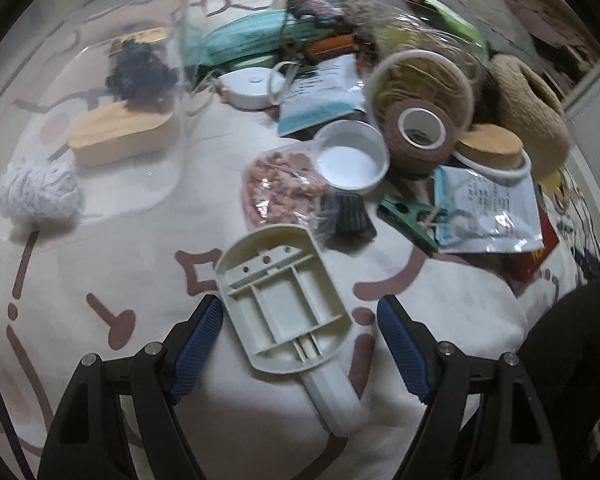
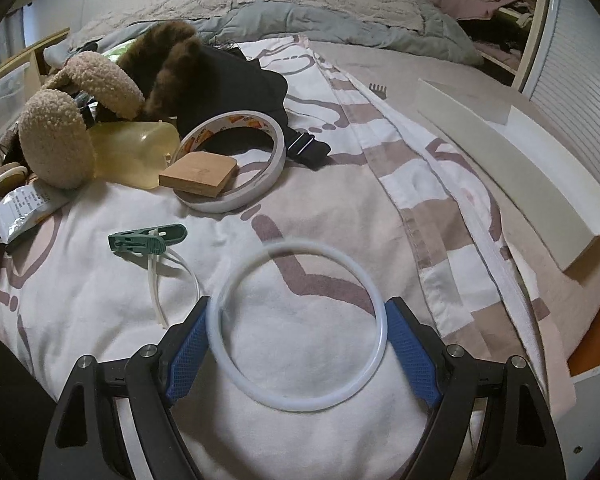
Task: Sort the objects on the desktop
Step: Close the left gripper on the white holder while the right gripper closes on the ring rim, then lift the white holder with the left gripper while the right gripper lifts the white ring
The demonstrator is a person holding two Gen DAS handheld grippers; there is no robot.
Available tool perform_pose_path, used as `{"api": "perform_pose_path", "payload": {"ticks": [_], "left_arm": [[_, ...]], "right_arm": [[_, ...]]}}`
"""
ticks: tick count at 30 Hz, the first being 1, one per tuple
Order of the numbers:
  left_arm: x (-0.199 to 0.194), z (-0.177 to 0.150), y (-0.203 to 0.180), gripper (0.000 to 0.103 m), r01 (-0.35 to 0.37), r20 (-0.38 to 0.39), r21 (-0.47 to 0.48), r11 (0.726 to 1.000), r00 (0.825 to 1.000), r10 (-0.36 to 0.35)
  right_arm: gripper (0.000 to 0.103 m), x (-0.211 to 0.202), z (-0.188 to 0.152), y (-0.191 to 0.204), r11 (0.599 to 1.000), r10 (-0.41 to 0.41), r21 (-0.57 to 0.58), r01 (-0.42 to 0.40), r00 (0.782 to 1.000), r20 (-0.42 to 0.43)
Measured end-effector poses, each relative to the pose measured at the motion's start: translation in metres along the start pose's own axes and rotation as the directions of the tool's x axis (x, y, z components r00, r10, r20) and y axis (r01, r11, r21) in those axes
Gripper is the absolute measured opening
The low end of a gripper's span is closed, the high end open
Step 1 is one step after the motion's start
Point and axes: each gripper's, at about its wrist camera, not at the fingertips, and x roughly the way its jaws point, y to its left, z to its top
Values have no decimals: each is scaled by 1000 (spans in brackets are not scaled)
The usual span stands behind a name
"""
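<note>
Your right gripper (image 2: 296, 344) has its blue pads pressed on opposite sides of the white ring (image 2: 298, 326), held wide; the ring looks light, thin and springy, so squeeze gently or it will buckle. Your left gripper (image 1: 300, 344) stands open with the ribbed cream plastic piece (image 1: 286, 306) lying between its fingers on the bedsheet (image 1: 100, 264), apparently untouched: it seems stiff and light, best gripped across its flat sides
</note>
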Motion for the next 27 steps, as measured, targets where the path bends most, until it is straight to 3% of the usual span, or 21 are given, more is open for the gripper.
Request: {"api": "perform_pose_path", "payload": {"ticks": [3,5,12,16,19,22,25,27], "left_arm": [[-1,2,4,74,5,-14,-49,999,1000,-5],[-2,2,7,58,-5,-18,-67,998,1000,4],[-9,-3,8,55,1,-7,-72,997,1000,-1],[-14,-9,-13,54,-45,21,67,997,999,44],[-17,-20,-38,52,-50,26,220,974,999,46],[-17,-37,-61,52,-34,10,362,931,999,33],[-10,-46,-74,52,-42,-6,431,902,999,49],[-6,-37,-71,52,-53,-3,431,901,998,60]], "right_arm": [[85,-1,-2,1,1000,-4,-1,4,1000,5],[85,-1,-1,2,1000,-6,-2,6,1000,4],[84,-4,2,3,1000,4,18,-4,1000,-14],[85,-10,2,4,1000,-3,-4,3,999,-36],[89,-15,-1,2,1000,-18,-10,18,999,-44],[91,-17,-5,-3,1000,-13,-13,13,999,-52],[91,-18,-5,-6,1000,-2,-5,2,998,-56],[91,-17,-4,-5,1000,5,4,-5,998,-60]]}}
